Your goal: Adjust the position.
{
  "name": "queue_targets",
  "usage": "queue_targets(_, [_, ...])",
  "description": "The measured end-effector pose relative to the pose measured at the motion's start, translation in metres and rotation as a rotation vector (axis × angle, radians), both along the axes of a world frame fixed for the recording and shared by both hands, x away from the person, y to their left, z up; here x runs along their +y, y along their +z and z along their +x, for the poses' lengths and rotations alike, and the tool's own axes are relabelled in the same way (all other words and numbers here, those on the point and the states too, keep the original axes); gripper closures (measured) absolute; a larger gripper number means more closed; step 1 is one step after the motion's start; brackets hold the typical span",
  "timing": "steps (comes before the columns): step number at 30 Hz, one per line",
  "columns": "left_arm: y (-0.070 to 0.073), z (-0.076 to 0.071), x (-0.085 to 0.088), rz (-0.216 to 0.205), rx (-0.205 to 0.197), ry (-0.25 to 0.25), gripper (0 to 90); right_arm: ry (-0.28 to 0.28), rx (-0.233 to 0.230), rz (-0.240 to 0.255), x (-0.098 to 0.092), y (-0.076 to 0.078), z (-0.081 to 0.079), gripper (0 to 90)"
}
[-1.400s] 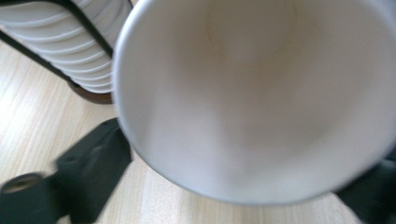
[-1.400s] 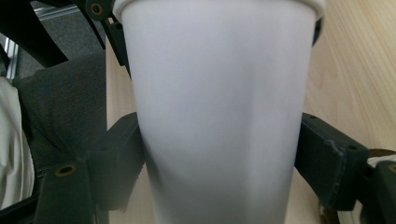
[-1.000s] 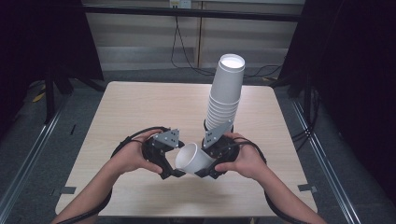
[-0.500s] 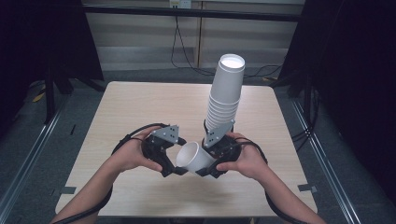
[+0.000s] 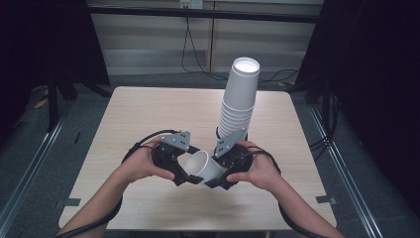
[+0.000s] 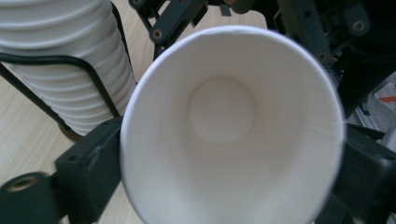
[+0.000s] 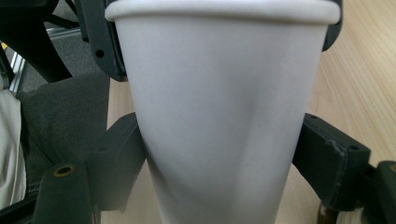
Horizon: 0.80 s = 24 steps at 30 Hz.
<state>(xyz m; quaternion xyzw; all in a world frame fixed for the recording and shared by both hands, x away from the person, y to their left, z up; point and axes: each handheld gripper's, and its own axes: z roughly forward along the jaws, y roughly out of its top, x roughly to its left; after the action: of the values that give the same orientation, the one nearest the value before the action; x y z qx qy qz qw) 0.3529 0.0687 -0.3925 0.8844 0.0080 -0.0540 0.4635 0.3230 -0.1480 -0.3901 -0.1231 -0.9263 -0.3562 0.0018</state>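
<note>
A single white paper cup (image 5: 204,165) lies tilted between my two grippers just above the table, its mouth toward the left. The left gripper (image 5: 189,174) is shut on the rim end; in the left gripper view I look straight into the cup (image 6: 224,140), with a black jaw against each side. My right gripper (image 5: 214,177) is shut on the cup's body (image 7: 219,116), whose wall is dented between the jaws. Just behind my hands, a tall stack of white cups (image 5: 239,99) stands in a black wire holder (image 6: 60,60).
The wooden table (image 5: 148,114) is bare on its left and far parts. Black cables loop from both grippers over the tabletop. Dark floor and metal rails surround the table.
</note>
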Motion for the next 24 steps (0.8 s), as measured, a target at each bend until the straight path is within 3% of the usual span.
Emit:
queue_targets(4, [0.003, 0.001, 0.002, 0.008, -0.010, 0.000, 11.7, -0.004, 0.003, 0.021, -0.001, -0.001, 0.000, 21.5])
queue_targets(6, [0.004, 0.000, 0.002, 0.016, 0.010, 0.007, 12.5, -0.003, -0.003, 0.038, -0.001, -0.002, 0.000, 21.6])
queue_targets(10, [0.006, -0.001, 0.002, 0.055, -0.009, 0.013, 12.5, -0.015, -0.010, 0.040, -0.001, -0.005, -0.002, 21.4])
queue_targets(16, [0.007, 0.002, 0.011, 0.130, -0.034, 0.063, 12.2, -0.061, -0.021, 0.072, -0.012, -0.012, -0.003, 18.6])
queue_targets(21, [0.006, 0.003, 0.014, 0.207, -0.051, 0.074, 11.9, -0.095, -0.025, 0.051, -0.024, -0.024, -0.005, 17.8])
queue_targets(24, [0.005, 0.004, 0.017, 0.216, -0.052, 0.098, 11.9, -0.114, -0.043, 0.033, -0.030, -0.035, -0.006, 17.5])
